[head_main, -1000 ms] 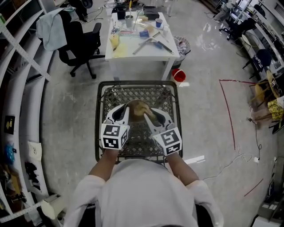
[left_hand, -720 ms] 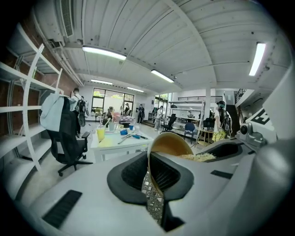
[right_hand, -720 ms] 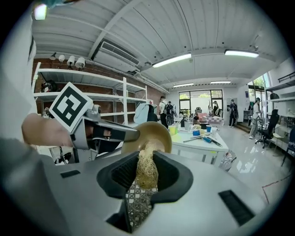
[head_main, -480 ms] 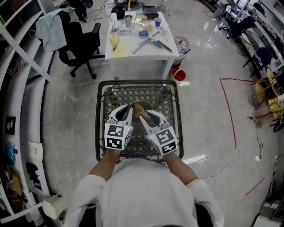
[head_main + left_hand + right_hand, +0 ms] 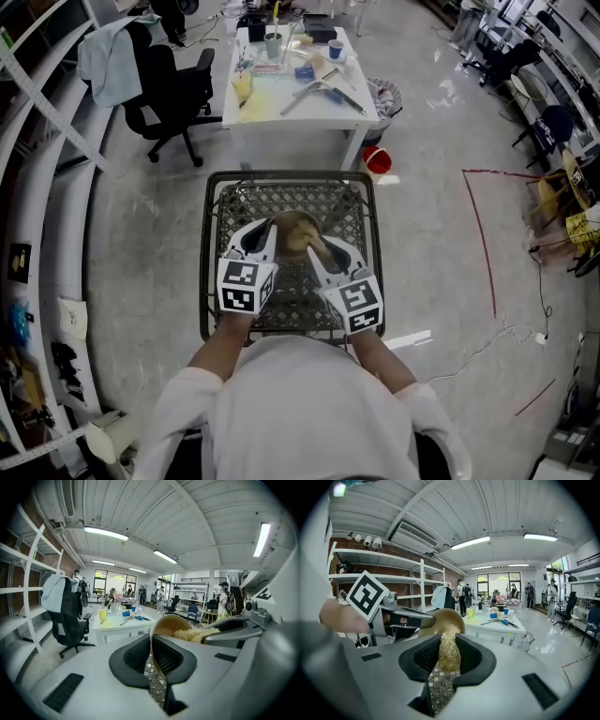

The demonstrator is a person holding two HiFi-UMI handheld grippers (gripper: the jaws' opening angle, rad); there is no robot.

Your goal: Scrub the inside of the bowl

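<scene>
A tan bowl (image 5: 295, 230) is tipped on its side above the black mesh table (image 5: 208, 262). My left gripper (image 5: 272, 232) is shut on the bowl's rim (image 5: 152, 641), which runs edge-on between its pads. My right gripper (image 5: 315, 247) is shut on a straw-coloured fibrous scrubber (image 5: 449, 651), whose far end lies inside the bowl (image 5: 440, 619). In the left gripper view the scrubber (image 5: 192, 633) fills the bowl's mouth (image 5: 168, 624), with the right gripper (image 5: 234, 630) behind it. The right gripper view has the left gripper (image 5: 401, 620) at the bowl's left side.
Beyond the mesh table stands a white table (image 5: 295, 75) with cups and tools. A black office chair (image 5: 169, 89) is to its left and a red bucket (image 5: 378, 159) by its right leg. White shelving (image 5: 37, 187) runs along the left.
The right gripper with the scrubber shifted a little to the left and back to the right against the bowl. The left gripper kept its hold on the rim.
</scene>
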